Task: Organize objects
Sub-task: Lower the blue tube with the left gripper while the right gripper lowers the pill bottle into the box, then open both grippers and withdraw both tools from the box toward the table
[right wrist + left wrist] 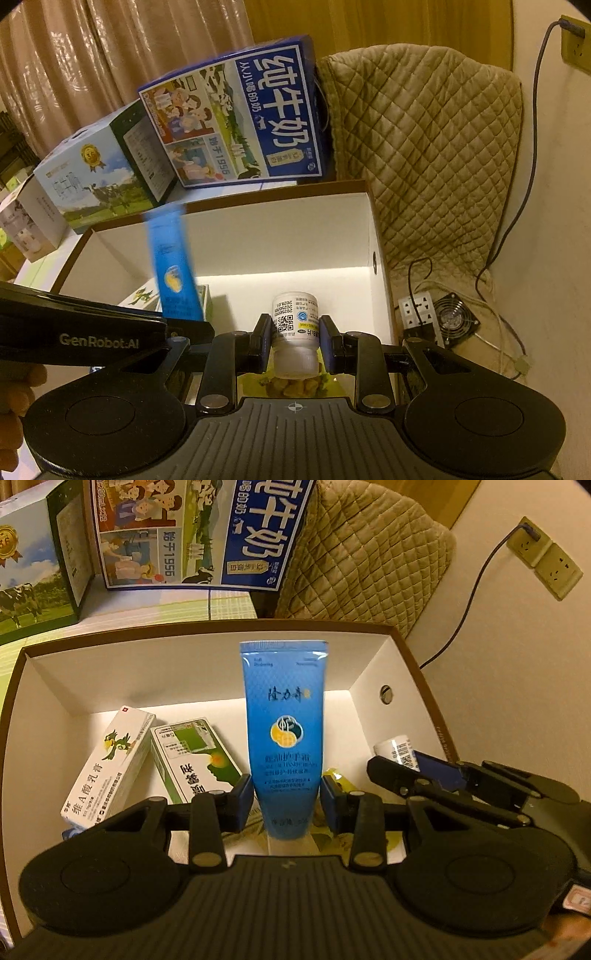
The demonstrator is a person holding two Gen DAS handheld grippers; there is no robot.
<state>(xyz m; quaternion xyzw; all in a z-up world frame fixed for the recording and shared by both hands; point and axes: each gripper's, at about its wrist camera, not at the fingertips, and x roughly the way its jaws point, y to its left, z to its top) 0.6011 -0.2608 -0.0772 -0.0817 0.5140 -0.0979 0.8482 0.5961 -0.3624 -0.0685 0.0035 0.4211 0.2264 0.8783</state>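
Curtained room, one white-lined box [373,672]: left tongs [287,798] clamp one upright blue tube [283,734]; right tongs [295,338] clamp one white bottle [295,325]. At ten o'clock lie two medicine cartons [107,764].

Tan curtains [110,55] are hanging far left; a quilted cover [424,147] is draping furniture beside a cream wall [554,184].

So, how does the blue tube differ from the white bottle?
The blue tube is long and flat-ended; the white bottle is short and round. The tube sits between the left gripper fingers, the bottle between the right gripper fingers. Both are held cap toward the camera, over the open box.
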